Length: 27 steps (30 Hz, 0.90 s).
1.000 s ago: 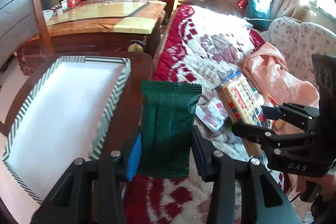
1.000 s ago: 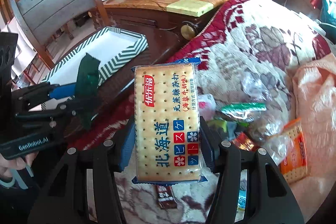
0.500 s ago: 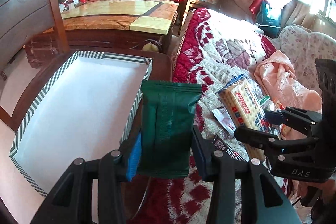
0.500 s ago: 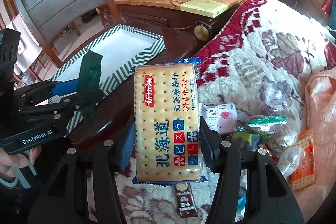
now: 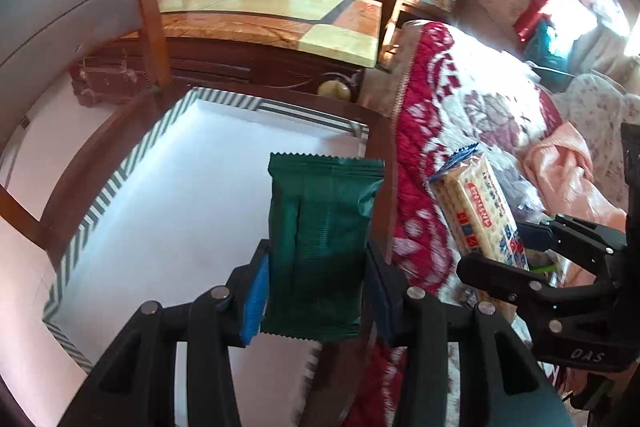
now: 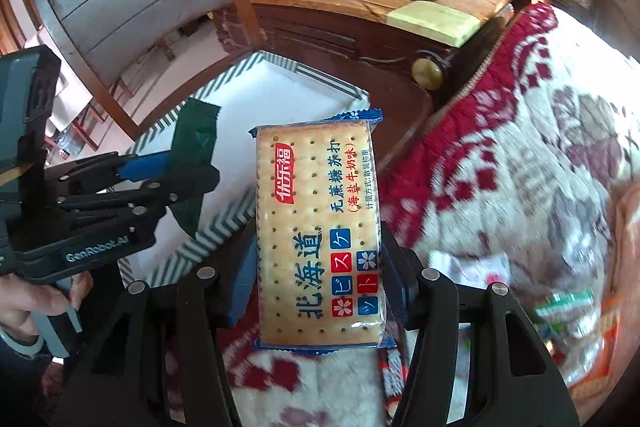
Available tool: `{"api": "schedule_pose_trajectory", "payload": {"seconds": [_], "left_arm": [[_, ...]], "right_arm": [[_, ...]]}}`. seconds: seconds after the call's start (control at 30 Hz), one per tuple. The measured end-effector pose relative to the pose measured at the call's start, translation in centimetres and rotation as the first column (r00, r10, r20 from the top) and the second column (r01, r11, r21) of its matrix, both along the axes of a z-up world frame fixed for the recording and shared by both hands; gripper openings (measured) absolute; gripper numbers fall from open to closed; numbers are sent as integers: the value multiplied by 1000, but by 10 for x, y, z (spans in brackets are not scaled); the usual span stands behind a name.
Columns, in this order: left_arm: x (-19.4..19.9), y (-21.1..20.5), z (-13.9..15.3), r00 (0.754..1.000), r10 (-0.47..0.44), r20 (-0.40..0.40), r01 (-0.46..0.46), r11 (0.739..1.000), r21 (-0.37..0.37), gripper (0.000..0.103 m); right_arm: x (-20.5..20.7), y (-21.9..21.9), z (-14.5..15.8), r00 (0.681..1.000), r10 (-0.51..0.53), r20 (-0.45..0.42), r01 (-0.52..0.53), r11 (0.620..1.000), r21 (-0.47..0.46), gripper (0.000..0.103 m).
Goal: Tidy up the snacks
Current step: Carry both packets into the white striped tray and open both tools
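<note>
While my left gripper [image 5: 316, 291] looks down its own fingers, I have a dark green snack packet [image 5: 320, 247] clamped upright between the blue pads, hanging over the white floor of a striped-rim box [image 5: 96, 207] that sits on a wooden chair seat [image 5: 64, 187]. Off to the right, my right gripper [image 5: 516, 255] carries a cracker pack [image 5: 476, 207] above the red-and-white blanket [image 5: 440, 99].

From the right wrist, my fingers are closed on that cracker pack [image 6: 320, 235], label facing the camera, held above the blanket's edge [image 6: 500, 131] just beside the box's near corner [image 6: 352, 95]. My left gripper [image 6: 176, 179] shows at the left, green packet [image 6: 194, 163] pinched over the box, a hand [image 6: 36, 299] around its handle.
</note>
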<state>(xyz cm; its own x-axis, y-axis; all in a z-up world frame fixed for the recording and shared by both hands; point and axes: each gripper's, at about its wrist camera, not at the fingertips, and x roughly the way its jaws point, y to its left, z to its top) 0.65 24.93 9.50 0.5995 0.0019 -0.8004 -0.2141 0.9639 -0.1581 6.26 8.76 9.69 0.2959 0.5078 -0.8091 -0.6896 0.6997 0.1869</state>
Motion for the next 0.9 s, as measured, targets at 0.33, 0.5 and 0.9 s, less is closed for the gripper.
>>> {"api": "schedule_pose_trajectory", "payload": {"seconds": [0.33, 0.5, 0.9], "left_arm": [[20, 49, -25, 991, 109, -73, -111, 993, -27, 47], [16, 61, -38, 984, 145, -104, -148, 989, -15, 47], [14, 31, -65, 980, 105, -166, -116, 992, -57, 48]], "right_arm": [[41, 65, -3, 999, 0, -50, 3, 998, 62, 55], [69, 95, -12, 995, -29, -91, 39, 994, 103, 55], [88, 123, -51, 984, -9, -176, 23, 997, 78, 55]]}}
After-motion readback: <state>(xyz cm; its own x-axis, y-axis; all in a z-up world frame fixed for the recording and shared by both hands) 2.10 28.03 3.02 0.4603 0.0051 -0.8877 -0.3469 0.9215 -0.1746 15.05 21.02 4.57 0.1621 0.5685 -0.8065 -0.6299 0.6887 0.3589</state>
